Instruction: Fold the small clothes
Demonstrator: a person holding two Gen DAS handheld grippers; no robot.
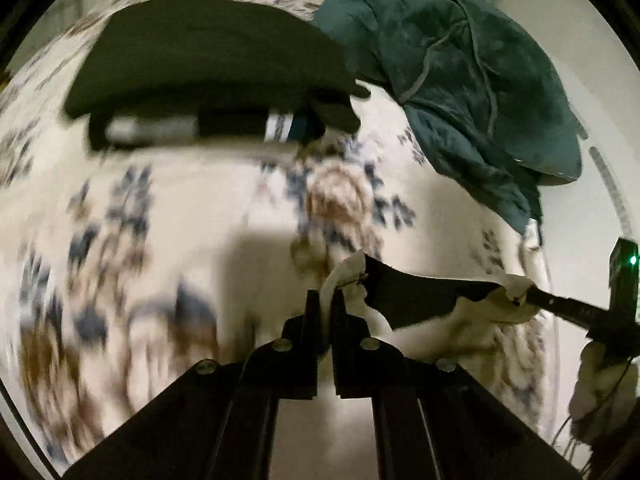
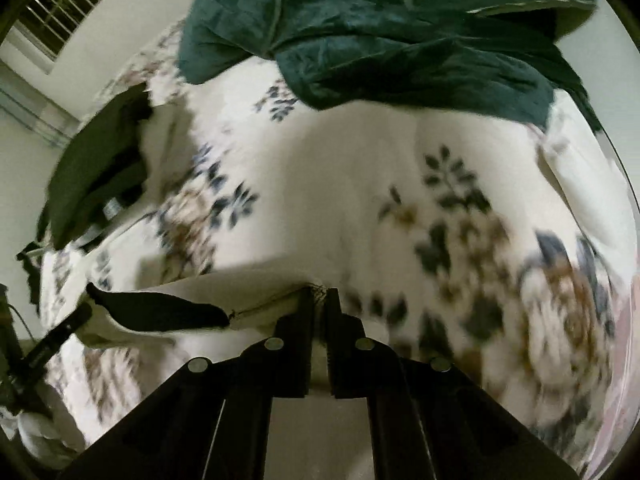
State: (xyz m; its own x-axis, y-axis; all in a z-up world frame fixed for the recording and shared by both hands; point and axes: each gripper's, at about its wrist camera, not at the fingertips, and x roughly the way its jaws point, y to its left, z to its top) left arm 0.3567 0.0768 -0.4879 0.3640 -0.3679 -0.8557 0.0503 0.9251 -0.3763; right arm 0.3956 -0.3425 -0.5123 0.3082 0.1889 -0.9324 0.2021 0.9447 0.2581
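Note:
A small white garment [image 1: 424, 332] with a black inside is held stretched between my two grippers above a floral bedspread [image 1: 200, 208]. My left gripper [image 1: 329, 300] is shut on one edge of it. My right gripper [image 2: 319, 298] is shut on the other edge, and it also shows at the right of the left wrist view [image 1: 516, 296]. In the right wrist view the garment [image 2: 168, 316] hangs to the left, toward the left gripper [image 2: 86, 312]. Both views are blurred.
A stack of folded dark clothes [image 1: 208, 68] lies on the bed at the back left, also in the right wrist view [image 2: 96, 168]. A crumpled teal blanket [image 1: 460, 72] is heaped at the back right. A window [image 2: 60, 4] is on the far wall.

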